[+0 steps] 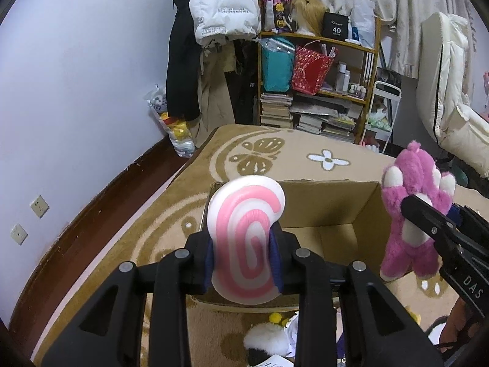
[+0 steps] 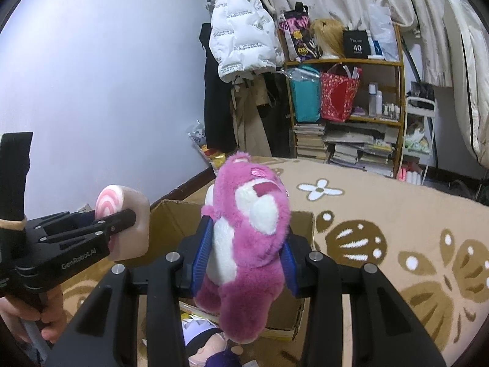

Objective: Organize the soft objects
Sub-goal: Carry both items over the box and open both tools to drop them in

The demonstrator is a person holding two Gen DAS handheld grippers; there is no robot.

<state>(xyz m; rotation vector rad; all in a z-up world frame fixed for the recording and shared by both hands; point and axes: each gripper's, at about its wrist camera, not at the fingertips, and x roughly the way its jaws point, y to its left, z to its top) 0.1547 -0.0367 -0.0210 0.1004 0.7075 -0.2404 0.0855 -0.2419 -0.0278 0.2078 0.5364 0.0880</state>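
My left gripper (image 1: pixel 243 244) is shut on a white squishy cushion with a pink spiral (image 1: pixel 246 238), held above the near edge of an open cardboard box (image 1: pixel 321 211). My right gripper (image 2: pixel 244 257) is shut on a pink plush bear (image 2: pixel 247 238), held over the same box (image 2: pixel 171 223). The bear also shows in the left wrist view (image 1: pixel 412 214) at the box's right side, and the cushion in the right wrist view (image 2: pixel 122 223) at the left.
A beige patterned rug (image 1: pixel 275 156) covers the floor. Other soft toys lie below, near the box (image 1: pixel 269 339). A cluttered shelf with books and bags (image 1: pixel 318 85) and hanging coats (image 1: pixel 220 9) stand at the back. A white padded chair (image 1: pixel 449 85) is at the right.
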